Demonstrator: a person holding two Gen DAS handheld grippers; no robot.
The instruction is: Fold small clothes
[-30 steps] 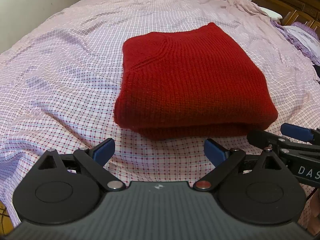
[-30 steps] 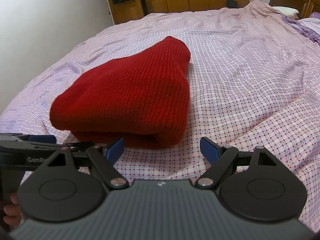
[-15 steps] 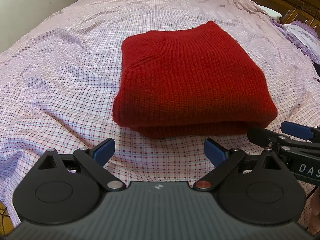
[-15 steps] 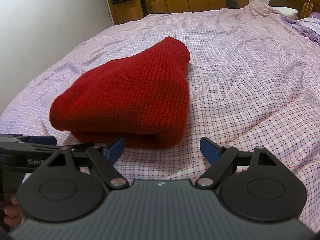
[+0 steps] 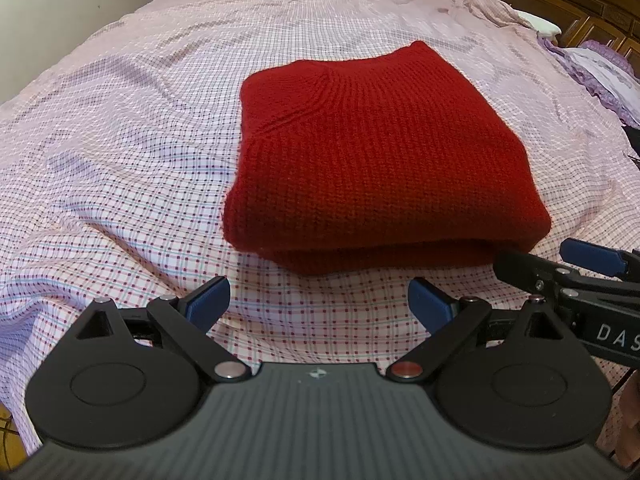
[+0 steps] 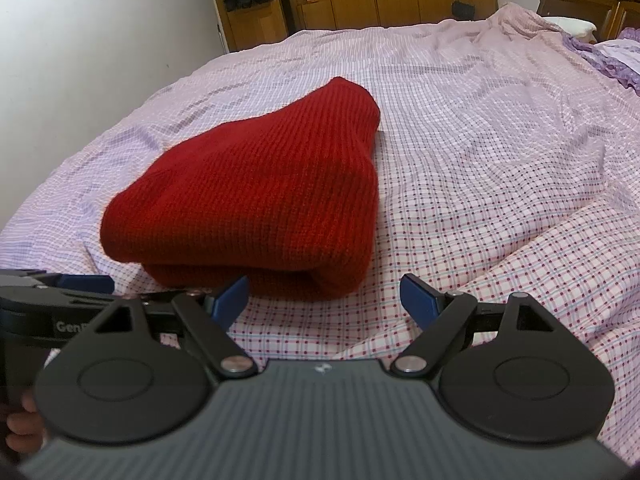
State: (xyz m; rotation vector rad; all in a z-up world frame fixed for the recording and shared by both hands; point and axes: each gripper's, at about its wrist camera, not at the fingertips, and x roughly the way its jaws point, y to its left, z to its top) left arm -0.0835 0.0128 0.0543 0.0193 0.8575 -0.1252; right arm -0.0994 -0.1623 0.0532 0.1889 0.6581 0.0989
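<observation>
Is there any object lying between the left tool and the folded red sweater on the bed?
No. Only bare checked bedsheet lies between the open left tool and the folded red sweater. The right tool sits off to the side, not in the path.

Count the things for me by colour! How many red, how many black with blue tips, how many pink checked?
Red: 1, the folded sweater
Black with blue tips: 2, the left gripper and the right gripper, both open and empty
Pink checked: 1, the bedsheet
Total: 4
</observation>
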